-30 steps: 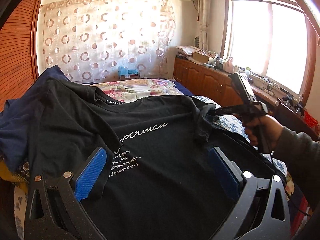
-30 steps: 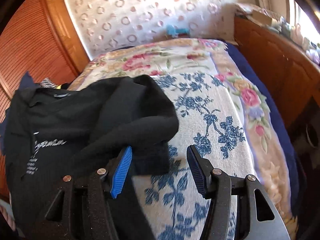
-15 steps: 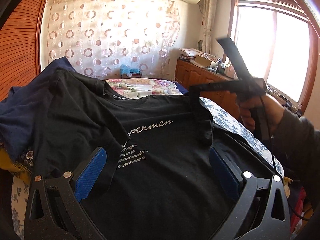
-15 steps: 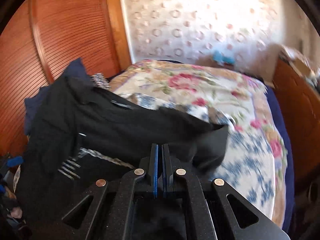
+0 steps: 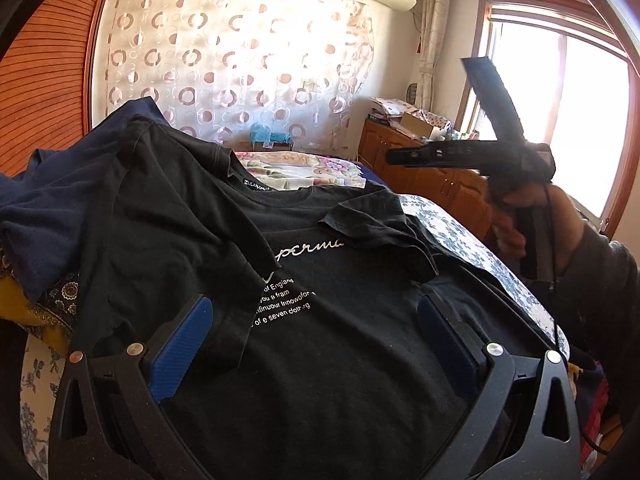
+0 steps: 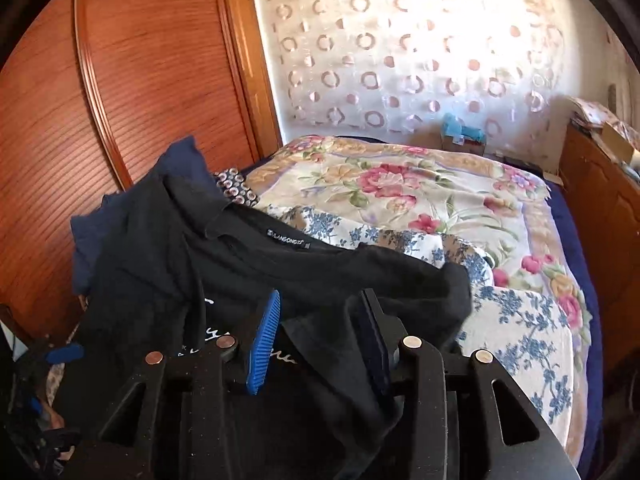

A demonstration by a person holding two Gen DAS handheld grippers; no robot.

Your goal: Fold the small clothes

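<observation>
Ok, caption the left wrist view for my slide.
Open left gripper over a black T-shirt on the bed, its sleeve folded inward; right gripper raised, jaws opening.

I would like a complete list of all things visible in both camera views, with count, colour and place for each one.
T-shirt: one, black with white print, spread on the bed, one sleeve folded inward.
Garment: one, navy, under the T-shirt's far shoulder.
Bedspread: one, floral cream and blue, covering the bed.
Curtain: one, white with circles, back wall.
Cabinet: one, brown wood, under the window.
Left gripper: one, black with blue pads, open above the T-shirt.
Right gripper: one, black, opening above the folded sleeve, held by a hand.
</observation>
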